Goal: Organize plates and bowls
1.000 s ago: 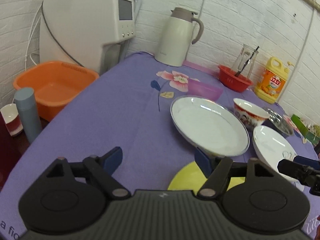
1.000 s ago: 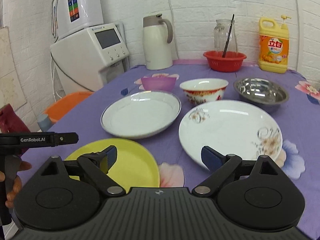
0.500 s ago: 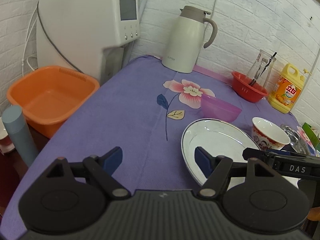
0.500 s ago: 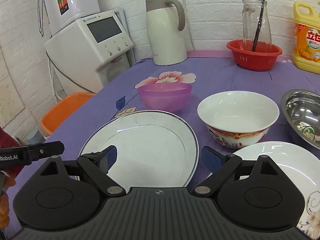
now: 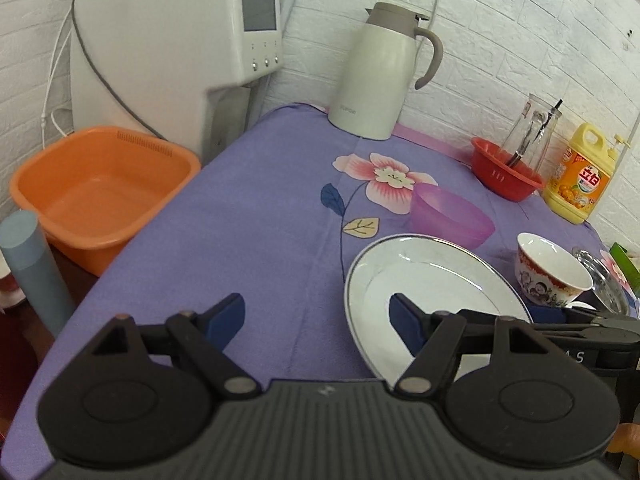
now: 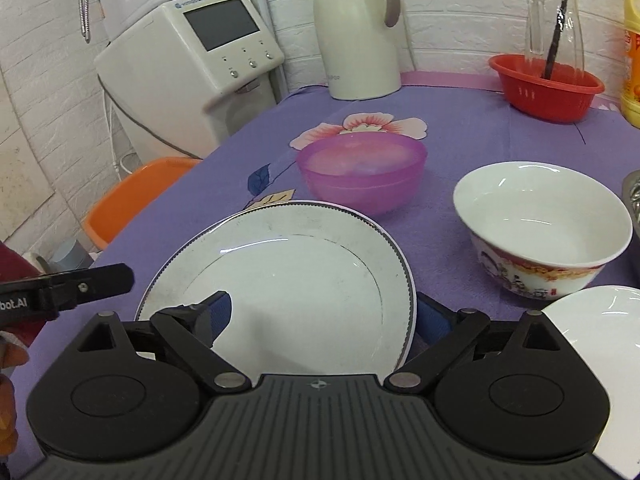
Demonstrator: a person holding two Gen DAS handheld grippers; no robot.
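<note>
A white plate with a dark rim point(image 6: 292, 280) lies on the purple cloth; it also shows in the left wrist view point(image 5: 432, 284). My right gripper point(image 6: 324, 316) is open, its fingers astride the plate's near right edge. My left gripper point(image 5: 316, 316) is open and empty, its right finger over the plate's left part. A purple plastic bowl point(image 6: 362, 174) sits behind the plate. A white bowl with a red pattern point(image 6: 542, 226) stands to the right. A second white plate point(image 6: 596, 320) shows at the right edge.
A cream thermos jug point(image 5: 382, 72) and a white water machine point(image 5: 176, 52) stand at the back. A red basket point(image 6: 546, 86) holds a glass jar. A yellow detergent bottle point(image 5: 580, 176) is by the wall. An orange tub point(image 5: 100, 192) sits left of the table.
Both grippers have moved forward over the table toward the dark-rimmed plate. The yellow plate seen earlier has dropped out of view. Both stay open.
</note>
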